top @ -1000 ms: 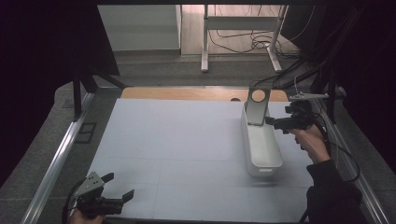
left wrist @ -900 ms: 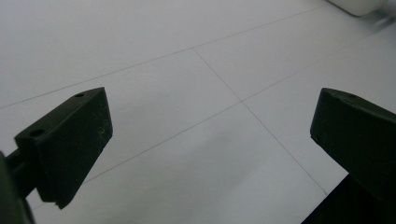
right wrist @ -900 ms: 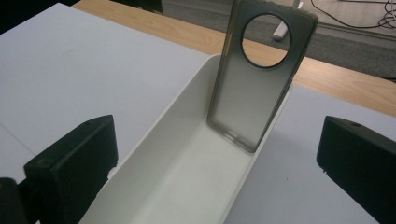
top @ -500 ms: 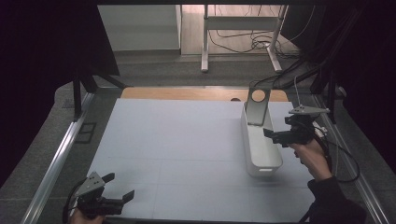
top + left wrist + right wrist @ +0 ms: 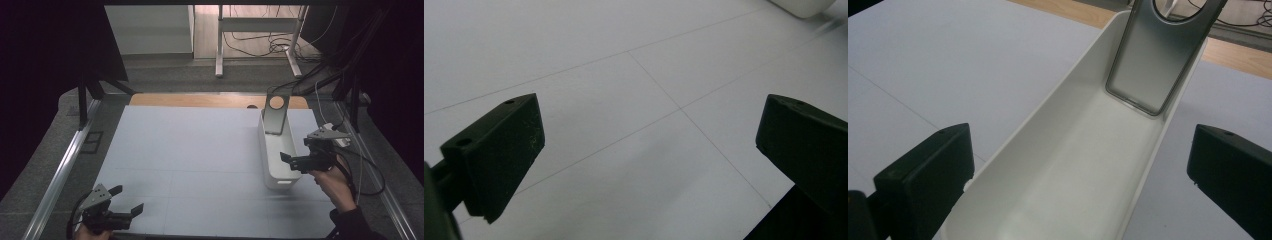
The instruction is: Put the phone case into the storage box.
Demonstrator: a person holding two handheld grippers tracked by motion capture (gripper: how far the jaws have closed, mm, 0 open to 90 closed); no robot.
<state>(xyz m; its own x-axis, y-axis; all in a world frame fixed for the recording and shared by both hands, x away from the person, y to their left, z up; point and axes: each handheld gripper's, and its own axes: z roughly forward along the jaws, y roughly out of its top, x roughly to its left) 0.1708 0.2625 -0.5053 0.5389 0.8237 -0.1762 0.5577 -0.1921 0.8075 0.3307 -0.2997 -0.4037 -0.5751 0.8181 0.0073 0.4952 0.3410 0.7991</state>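
A long white bin (image 5: 274,156) lies at the right of the pale table (image 5: 190,150), its length running away from me. In its far end stands a grey metal plate with a round hole (image 5: 274,116), tilted back. My right gripper (image 5: 291,162) hovers open by the bin's near end, pointing left over it. In the right gripper view the jaws (image 5: 1078,165) straddle the bin (image 5: 1073,165), which holds only the plate (image 5: 1155,65). My left gripper (image 5: 127,201) is open near the front left edge. Its jaws (image 5: 649,135) hold nothing above bare table.
A wooden strip (image 5: 200,100) borders the table's far edge. Metal rails (image 5: 65,165) run along both sides. Cables (image 5: 360,165) trail from the right gripper off the right side. The bin's corner (image 5: 804,6) shows far off in the left gripper view.
My right gripper has moved back toward me along the bin, from beside the plate to the bin's near end. The left gripper has barely moved.
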